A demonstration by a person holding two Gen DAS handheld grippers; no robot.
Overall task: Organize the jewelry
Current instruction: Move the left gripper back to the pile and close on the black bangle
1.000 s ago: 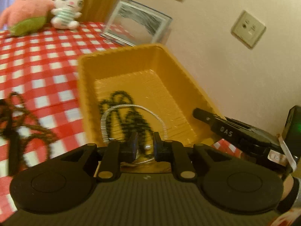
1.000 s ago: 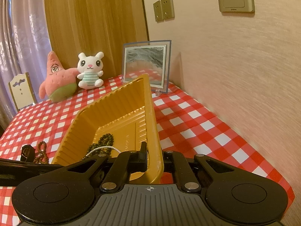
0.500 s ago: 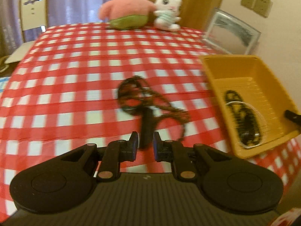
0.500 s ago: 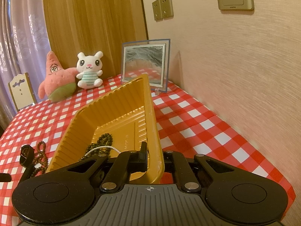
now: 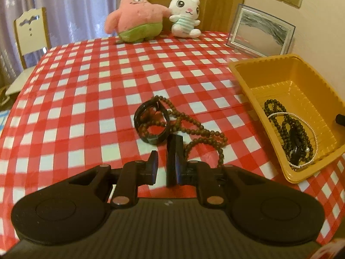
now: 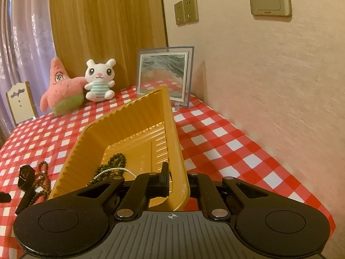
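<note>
Red-and-white checked cloth is covering the surface (image 5: 90,99); curtains and a wood panel are standing behind it, w/ a pink star plush (image 5: 134,13) and a white bunny plush (image 5: 185,15) sitting at the far edge and a glass picture frame (image 5: 262,33) leaning near the far right corner. Yellow tray (image 5: 286,64) is sitting along the right edge, next to the wall, holding a dark bead string (image 5: 286,127) and a thin pearl strand (image 5: 310,127). Mid-surface, a brown bead necklace (image 5: 194,127) is lying tangled w/ a black watch (image 5: 151,120), the strap reaching toward the near edge. Left claw (image 5: 166,166) is hovering just short of that pile, jaws standing a little apart; the strap end is showing in the gap, against the right pad, but can't tell if it's being gripped. Right claw (image 6: 176,181) is pinching the tray's near right wall, jaws closed on it, one finger inside, one outside.
</note>
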